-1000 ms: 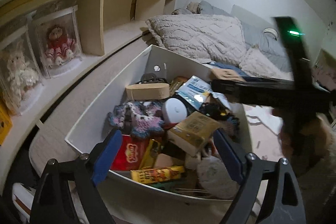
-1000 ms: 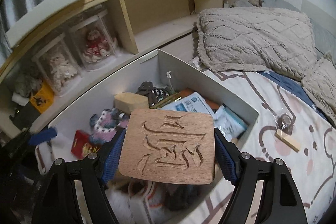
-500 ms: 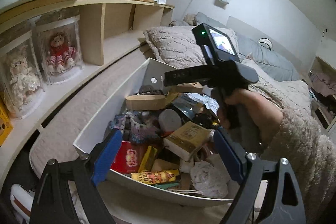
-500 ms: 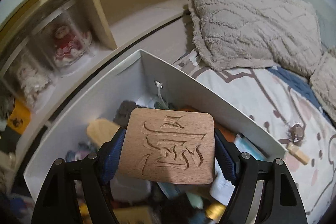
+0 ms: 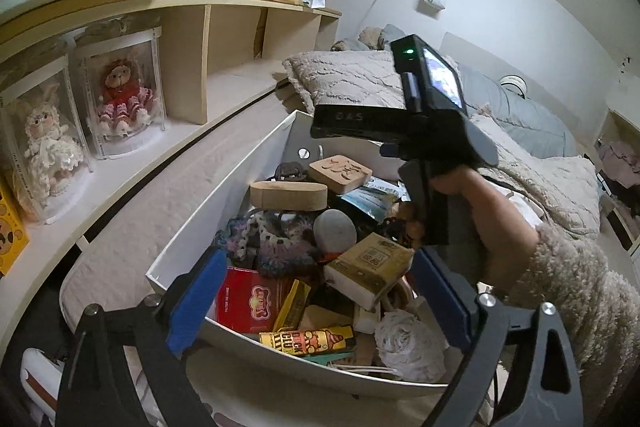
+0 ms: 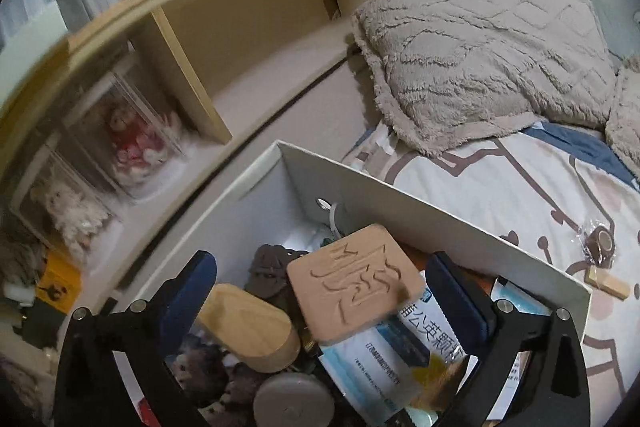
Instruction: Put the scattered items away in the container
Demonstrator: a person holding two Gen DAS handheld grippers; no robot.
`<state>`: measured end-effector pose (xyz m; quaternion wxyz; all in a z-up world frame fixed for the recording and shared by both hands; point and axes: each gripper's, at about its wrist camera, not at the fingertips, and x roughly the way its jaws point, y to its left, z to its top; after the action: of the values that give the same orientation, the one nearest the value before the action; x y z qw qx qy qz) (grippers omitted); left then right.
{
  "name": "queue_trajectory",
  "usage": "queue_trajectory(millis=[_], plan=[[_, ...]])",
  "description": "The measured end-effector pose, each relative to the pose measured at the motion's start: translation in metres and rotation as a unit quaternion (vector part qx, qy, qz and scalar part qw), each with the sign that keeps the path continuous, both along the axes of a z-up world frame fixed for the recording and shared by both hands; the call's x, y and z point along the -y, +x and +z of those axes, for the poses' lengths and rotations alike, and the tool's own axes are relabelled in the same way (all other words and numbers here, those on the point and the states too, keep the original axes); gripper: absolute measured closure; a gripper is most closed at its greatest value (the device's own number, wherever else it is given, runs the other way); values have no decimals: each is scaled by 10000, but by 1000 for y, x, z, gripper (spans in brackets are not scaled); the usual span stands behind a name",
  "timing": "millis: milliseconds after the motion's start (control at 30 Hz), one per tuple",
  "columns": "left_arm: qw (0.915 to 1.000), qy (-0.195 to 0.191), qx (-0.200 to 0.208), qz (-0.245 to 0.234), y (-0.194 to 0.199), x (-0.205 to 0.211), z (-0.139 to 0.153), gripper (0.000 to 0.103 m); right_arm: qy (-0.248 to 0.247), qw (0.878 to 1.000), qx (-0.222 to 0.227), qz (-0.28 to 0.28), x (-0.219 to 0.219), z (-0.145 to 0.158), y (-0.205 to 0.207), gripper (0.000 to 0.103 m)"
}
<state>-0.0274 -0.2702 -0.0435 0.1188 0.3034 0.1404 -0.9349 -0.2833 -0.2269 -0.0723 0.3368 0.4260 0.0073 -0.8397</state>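
Bedside white box [image 6: 400,195] holds carved wooden plaque [image 6: 352,283].

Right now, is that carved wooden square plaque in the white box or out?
In: the carved wooden square plaque lies tilted on items inside the white box.

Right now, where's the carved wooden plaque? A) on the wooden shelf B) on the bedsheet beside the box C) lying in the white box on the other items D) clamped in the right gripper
C: the carved wooden plaque lies tilted on the clutter inside the white box, and the right gripper is opening, its pads clear of it.
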Motion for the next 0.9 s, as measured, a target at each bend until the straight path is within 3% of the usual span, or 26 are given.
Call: queue_trajectory(millis=[233,433,600,900], plan=[[9998,-69,-180,74,5,-4,5,0,-335,9985,-95,429,-21,15,16,0],[9992,-28,-379,94,13,-7,12,0,-352,9954,-641,612,-51,30,46,0],[9990,-227,-353,162,19,-14,16,0,-480,9926,-943,587,-87,42,69,0],[9978,-381,-497,200,32,-34,30,0,-273,9909,-1243,446,-143,54,105,0]])
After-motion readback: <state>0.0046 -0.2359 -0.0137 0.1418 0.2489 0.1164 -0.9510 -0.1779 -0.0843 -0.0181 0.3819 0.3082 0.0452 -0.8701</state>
